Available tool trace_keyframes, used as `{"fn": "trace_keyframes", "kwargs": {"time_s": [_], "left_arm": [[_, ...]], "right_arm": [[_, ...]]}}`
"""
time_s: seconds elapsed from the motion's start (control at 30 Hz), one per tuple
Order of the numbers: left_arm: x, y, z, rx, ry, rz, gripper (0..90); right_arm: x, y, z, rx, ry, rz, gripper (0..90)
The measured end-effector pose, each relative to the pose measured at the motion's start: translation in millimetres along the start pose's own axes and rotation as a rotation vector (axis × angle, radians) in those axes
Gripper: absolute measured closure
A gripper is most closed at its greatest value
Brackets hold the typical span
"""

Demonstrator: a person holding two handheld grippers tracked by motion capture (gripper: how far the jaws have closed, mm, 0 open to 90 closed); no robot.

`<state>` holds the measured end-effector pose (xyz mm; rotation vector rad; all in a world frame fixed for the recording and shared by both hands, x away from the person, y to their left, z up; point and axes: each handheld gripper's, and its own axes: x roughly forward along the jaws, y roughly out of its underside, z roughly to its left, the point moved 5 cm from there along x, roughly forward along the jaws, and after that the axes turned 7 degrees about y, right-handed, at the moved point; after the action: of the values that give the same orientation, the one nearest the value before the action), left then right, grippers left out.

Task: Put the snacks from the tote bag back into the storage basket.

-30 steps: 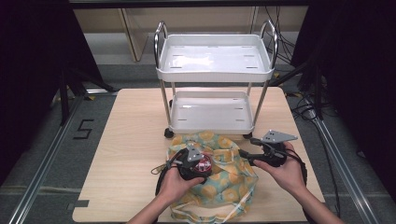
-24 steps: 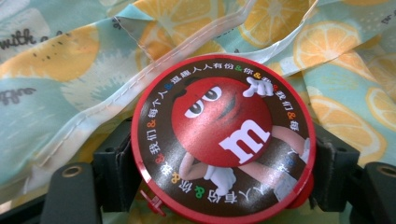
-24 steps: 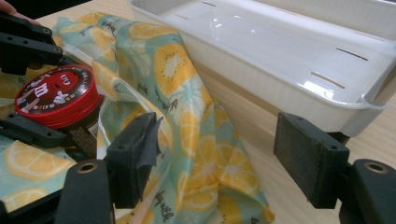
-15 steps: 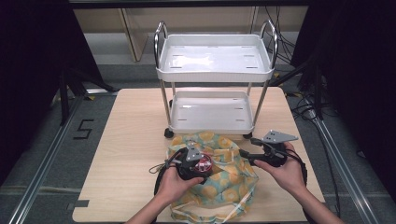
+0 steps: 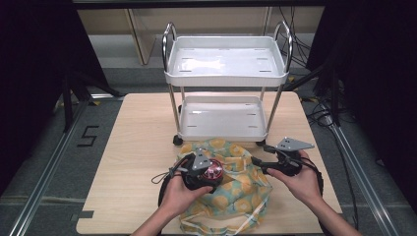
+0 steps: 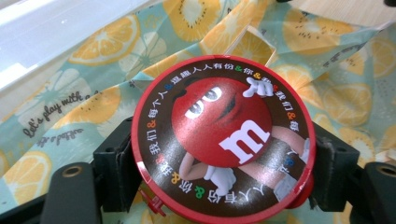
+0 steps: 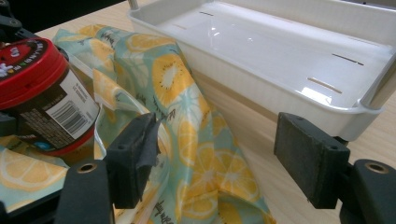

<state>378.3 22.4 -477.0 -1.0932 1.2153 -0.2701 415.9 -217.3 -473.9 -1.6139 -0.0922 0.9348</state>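
Red-lidded jar clamped in my left gripper, held over the bag at the table's near edge, clear of the fabric. Right gripper wide open, empty, at the bag's right edge, placed to grab it.

Both tongs are black, each topped by a grey three-cornered plate. Square black pads face the jaws, with round screw holes behind. The forearms are bare.
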Motion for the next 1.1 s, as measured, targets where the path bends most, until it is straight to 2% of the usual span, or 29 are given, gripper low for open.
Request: {"fn": "trace_keyframes", "kwargs": {"time_s": [0.03,0.23,0.27,0.33,0.37,0.43,0.47,0.5,0.57,0.6,0.63,0.67,0.7,0.73,0.77,0.8,0.87,0.9,0.97,1.0,1.03,1.1], "left_arm": [[-0.3,-0.5,-1.2,-0.021,0.005,-0.009,25.2],[-5.2,-4.2,-2.0,-0.022,0.007,-0.018,25.2],[-5.7,-4.6,-2.0,-0.022,0.008,-0.02,25.2],[-7.4,-5.7,-1.5,-0.013,0.004,-0.019,25.2],[-8.4,-6.8,-0.1,0.01,0.002,-0.019,25.2],[-9.6,-7.7,-1.5,-0.01,0.001,-0.023,25.2],[-10.7,-8.6,-0.2,0.012,0.0,-0.021,25.2],[-10.8,-8.8,-2.0,-0.016,0.002,-0.029,25.3],[-12.8,-10.4,-0.9,0.005,0.001,-0.028,25.3],[-13.4,-11.3,-1.4,0.002,0.006,-0.034,25.3],[-14.6,-12.0,-1.4,0.0,0.001,-0.034,25.3],[-15.2,-12.8,-1.6,-0.005,0.005,-0.038,25.3],[-16.5,-13.9,-0.6,-0.001,-0.002,-0.039,25.2],[-16.9,-14.1,-1.5,-0.019,-0.002,-0.045,25.3],[-17.7,-15.2,0.3,0.002,-0.003,-0.045,25.3],[-17.8,-15.5,0.7,0.003,0.001,-0.045,25.3],[-19.2,-16.5,1.9,0.013,-0.005,-0.044,25.3],[-18.9,-16.5,0.7,-0.014,0.0,-0.052,25.3],[-20.0,-18.0,1.0,-0.009,-0.003,-0.058,25.3],[-21.2,-18.9,1.8,0.006,-0.01,-0.053,25.3],[-20.8,-19.8,0.3,-0.018,-0.003,-0.061,25.3],[-22.0,-21.8,1.4,-0.007,-0.006,-0.059,25.3]], "right_arm": [[0.2,-0.1,0.2,0.002,-0.005,-0.003,31.5],[0.8,-0.4,0.2,0.019,0.009,-0.023,31.4],[-0.8,-0.3,-0.3,0.014,0.005,-0.009,31.3],[0.4,-1.2,-1.8,-0.002,0.008,-0.029,31.2],[-0.5,-0.9,-1.2,0.002,0.008,-0.019,31.1],[-0.4,-1.8,-3.9,-0.028,0.019,-0.033,31.2],[0.1,-1.8,-3.7,-0.026,0.021,-0.04,31.3],[-0.3,-1.3,-2.4,-0.017,0.011,-0.027,31.4],[-0.2,-1.1,-0.3,0.001,0.014,-0.029,31.6],[0.2,-1.6,-1.3,-0.018,0.013,-0.035,31.6],[-0.4,-1.2,0.8,0.008,0.012,-0.029,31.6],[-0.2,-1.3,1.1,0.012,0.013,-0.032,31.6],[-0.5,-1.3,0.5,0.002,0.009,-0.027,31.6],[-0.6,-1.5,-1.4,-0.016,0.019,-0.032,31.6],[-0.1,-1.7,-3.0,-0.031,0.027,-0.041,31.6],[0.3,-0.8,-1.7,-0.005,0.024,-0.036,31.6],[0.6,-0.6,-2.4,-0.017,0.011,-0.031,31.6],[-0.5,0.1,-1.5,-0.007,0.02,-0.021,31.7],[-1.2,0.5,-0.1,0.002,0.022,-0.02,32.0],[-2.2,0.9,-0.1,0.001,0.018,-0.011,32.0],[-2.9,1.0,-0.3,-0.004,0.022,-0.008,32.1],[-2.8,0.3,-2.2,-0.032,0.034,-0.029,32.2]]}}
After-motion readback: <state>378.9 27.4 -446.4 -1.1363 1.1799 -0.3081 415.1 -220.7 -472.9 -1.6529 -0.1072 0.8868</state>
